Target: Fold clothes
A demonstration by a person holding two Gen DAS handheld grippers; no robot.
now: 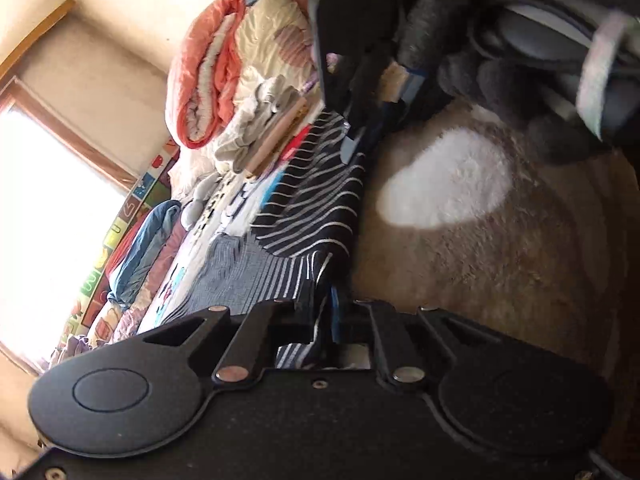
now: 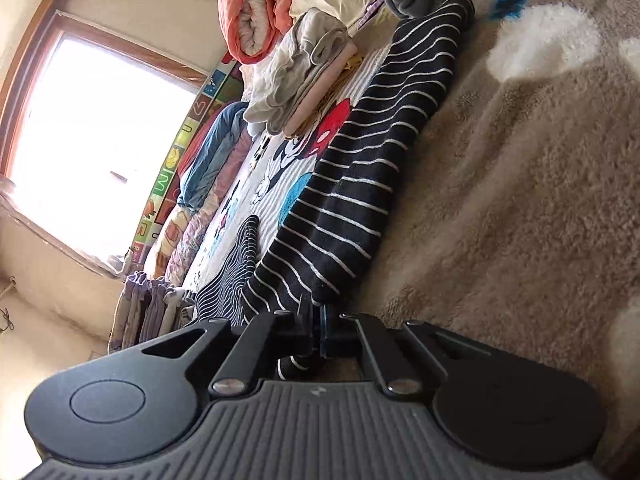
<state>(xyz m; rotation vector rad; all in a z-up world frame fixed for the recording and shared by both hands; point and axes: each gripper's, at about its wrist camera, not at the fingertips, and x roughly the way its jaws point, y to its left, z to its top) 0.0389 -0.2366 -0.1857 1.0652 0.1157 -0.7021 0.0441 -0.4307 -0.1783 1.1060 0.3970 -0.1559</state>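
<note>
I held the striped garment [image 2: 360, 184] with both tools: the left gripper [image 1: 324, 320] was pressed together on one part of its edge, and the right gripper [image 2: 318, 326] was pressed together on another part, with dark striped cloth coming out between the fingers in each view. The garment lay stretched in a long band on the fluffy beige blanket [image 2: 520, 200], beside a cartoon bedsheet [image 2: 280, 168], with a pile of folded clothes [image 2: 304, 76] near its far side. I judged that the main risk was a slip: the grip was only on a thin edge, so a fast pull or an uneven lift could draw the cloth out of one gripper, and then the fold would come out crooked. The fluffy surface could also drag the fabric and wrinkle it. I could not see the whole garment, so I could not tell how many folds it already had. In the left view the other gripper [image 1: 352, 40] and a gloved hand [image 1: 500, 76] were blurred.
</note>
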